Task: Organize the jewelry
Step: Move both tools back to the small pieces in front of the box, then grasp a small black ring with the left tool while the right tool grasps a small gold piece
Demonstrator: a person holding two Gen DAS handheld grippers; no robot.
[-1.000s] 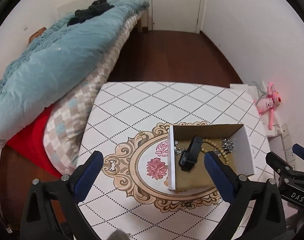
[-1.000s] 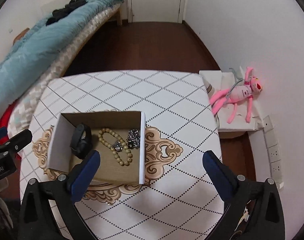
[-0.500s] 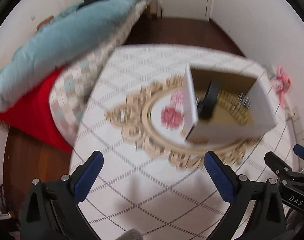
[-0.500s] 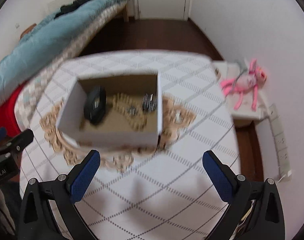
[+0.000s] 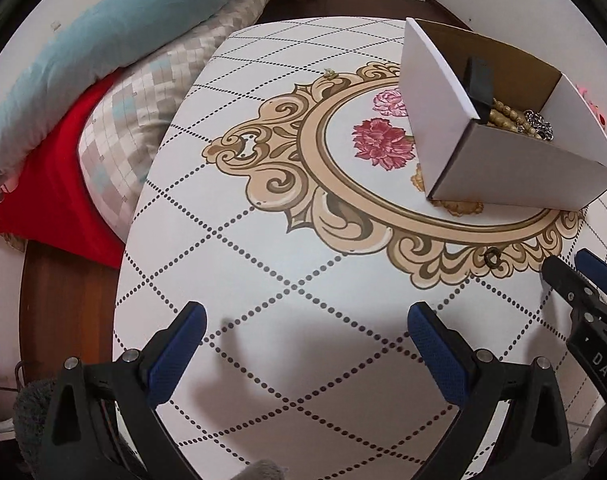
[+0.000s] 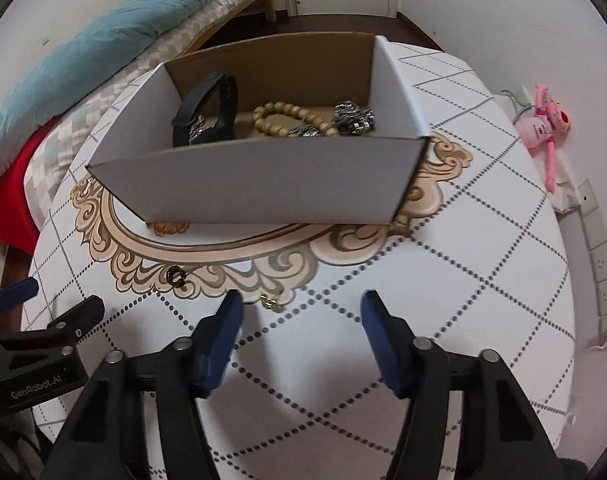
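Observation:
A white cardboard box stands on the patterned table and holds a black watch, a wooden bead bracelet and silver jewelry. The box also shows in the left wrist view. A small dark ring and a small gold piece lie loose on the table in front of the box; the ring shows in the left wrist view. My right gripper is open, low over the table just right of the gold piece. My left gripper is open and empty.
A bed with a teal duvet, checked quilt and red sheet runs along the table's left side. A pink plush toy lies on the floor at the right, by the wall sockets.
Both grippers have dropped low and pulled back toward the table's near edge. The box now sits farther ahead. The right jaws have narrowed. The loose ring and gold piece have come into view.

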